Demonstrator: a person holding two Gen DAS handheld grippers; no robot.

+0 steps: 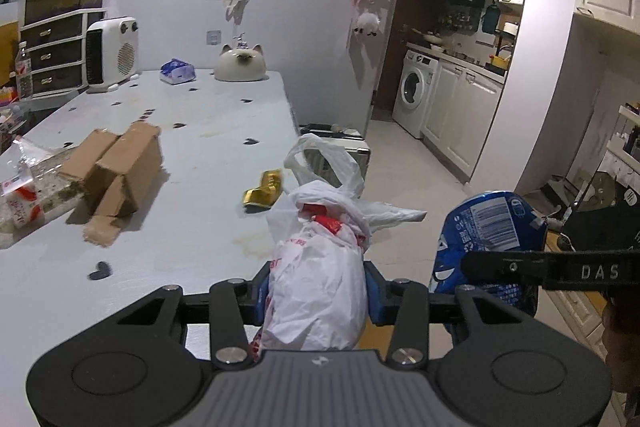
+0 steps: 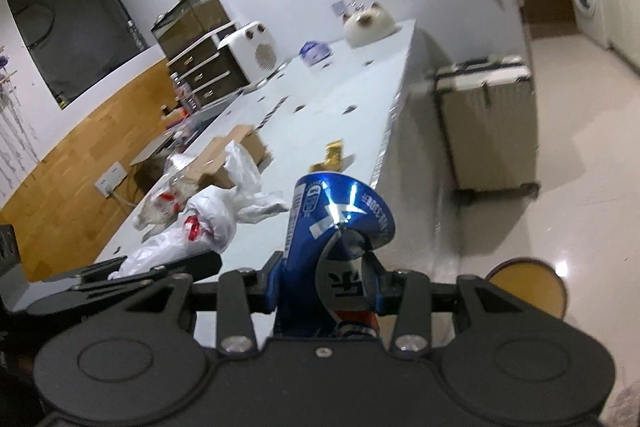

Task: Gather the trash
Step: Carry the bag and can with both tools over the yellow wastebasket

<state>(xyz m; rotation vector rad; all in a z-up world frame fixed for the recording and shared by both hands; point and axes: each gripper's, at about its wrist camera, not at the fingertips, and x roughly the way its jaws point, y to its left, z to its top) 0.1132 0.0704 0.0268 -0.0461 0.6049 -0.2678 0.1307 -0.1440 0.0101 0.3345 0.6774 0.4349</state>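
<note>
The left hand-held gripper [image 1: 318, 301] is clamped on a white bag [image 1: 320, 267] above the near edge of the counter [image 1: 192, 227]. The right hand-held gripper [image 2: 326, 285] grips a crushed blue can [image 2: 332, 219] just beside the bag. A box [image 1: 120, 167] and gold wrapper [image 1: 264, 189] lie on the counter.

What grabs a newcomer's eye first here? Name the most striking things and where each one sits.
First, the left claw shut on a white plastic bag with red print, held at the near table edge. Next, the right claw shut on a crushed blue can, just right of the bag. On the table beyond lie a gold wrapper and a torn cardboard box.
</note>
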